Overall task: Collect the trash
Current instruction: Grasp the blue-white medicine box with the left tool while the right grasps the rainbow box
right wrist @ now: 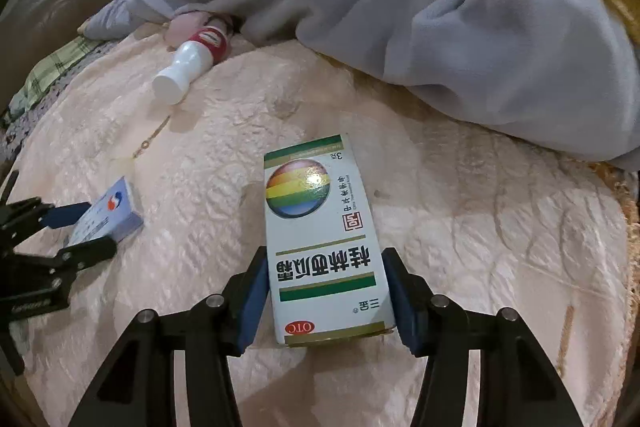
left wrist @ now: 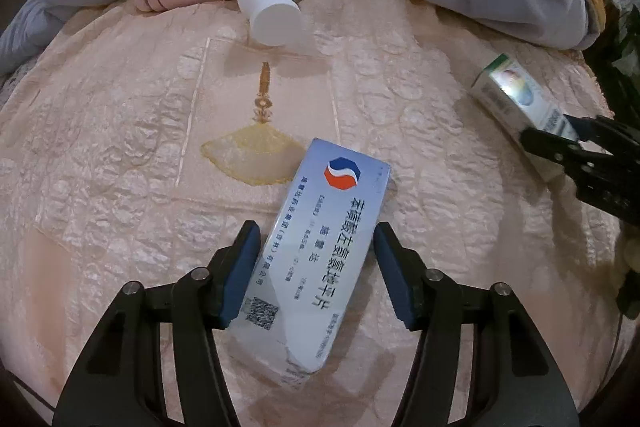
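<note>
Our left claw (left wrist: 316,267) straddles the blue medicine box (left wrist: 320,259) at six o'clock on the bed (left wrist: 120,147), left pad touching, right pad apart. Our right claw (right wrist: 325,291) clamps the green-striped box (right wrist: 324,239). A white bottle (left wrist: 266,7) lies at twelve o'clock.

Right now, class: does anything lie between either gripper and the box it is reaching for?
No. The blue-white box sits directly between the left gripper fingers; the green-striped box likewise sits within the right gripper. The white bottle and grey blanket lie farther back, clear of both.
</note>
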Tool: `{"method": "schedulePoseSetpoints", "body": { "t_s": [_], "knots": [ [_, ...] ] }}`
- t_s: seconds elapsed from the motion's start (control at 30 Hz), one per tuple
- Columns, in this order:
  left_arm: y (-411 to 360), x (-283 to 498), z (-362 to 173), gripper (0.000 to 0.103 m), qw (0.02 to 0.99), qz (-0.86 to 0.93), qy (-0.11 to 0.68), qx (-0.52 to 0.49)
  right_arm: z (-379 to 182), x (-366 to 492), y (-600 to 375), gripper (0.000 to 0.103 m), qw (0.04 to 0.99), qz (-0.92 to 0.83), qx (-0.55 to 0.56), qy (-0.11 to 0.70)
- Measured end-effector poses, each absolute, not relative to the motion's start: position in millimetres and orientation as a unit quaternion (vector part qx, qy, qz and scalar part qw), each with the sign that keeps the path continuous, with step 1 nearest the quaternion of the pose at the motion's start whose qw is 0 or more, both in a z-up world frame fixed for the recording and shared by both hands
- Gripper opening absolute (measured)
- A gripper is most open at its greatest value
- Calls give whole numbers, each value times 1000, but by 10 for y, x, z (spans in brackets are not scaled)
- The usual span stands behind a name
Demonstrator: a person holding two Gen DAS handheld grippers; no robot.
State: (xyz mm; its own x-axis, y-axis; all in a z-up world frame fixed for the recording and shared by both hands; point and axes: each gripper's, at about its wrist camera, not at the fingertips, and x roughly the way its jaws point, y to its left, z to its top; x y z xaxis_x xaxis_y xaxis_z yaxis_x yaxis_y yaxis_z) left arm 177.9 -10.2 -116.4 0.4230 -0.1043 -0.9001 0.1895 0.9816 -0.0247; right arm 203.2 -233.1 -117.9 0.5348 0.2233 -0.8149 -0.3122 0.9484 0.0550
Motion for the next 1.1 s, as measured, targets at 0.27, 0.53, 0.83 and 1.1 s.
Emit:
{"method": "schedulePoseSetpoints", "body": {
  "t_s": [0.27, 0.53, 0.83, 1.1],
  "knots": [
    [-210, 1456, -1073, 47, 849, -100, 517, 40, -979, 1419, -2431, 53, 881, 166, -27, 442],
    [-282, 1121, -939, 46, 850, -117, 513, 32, -985, 824, -2518, 53, 872, 165, -11, 462],
    [-402, 1035, -1060, 47, 838, -110, 533, 45, -1178, 723, -2458, 67, 851, 160, 1, 501],
    [-403, 1191, -1135, 47, 837, -100, 537, 34, -1230, 837, -2388, 67, 861, 157, -3, 484]
  ]
}}
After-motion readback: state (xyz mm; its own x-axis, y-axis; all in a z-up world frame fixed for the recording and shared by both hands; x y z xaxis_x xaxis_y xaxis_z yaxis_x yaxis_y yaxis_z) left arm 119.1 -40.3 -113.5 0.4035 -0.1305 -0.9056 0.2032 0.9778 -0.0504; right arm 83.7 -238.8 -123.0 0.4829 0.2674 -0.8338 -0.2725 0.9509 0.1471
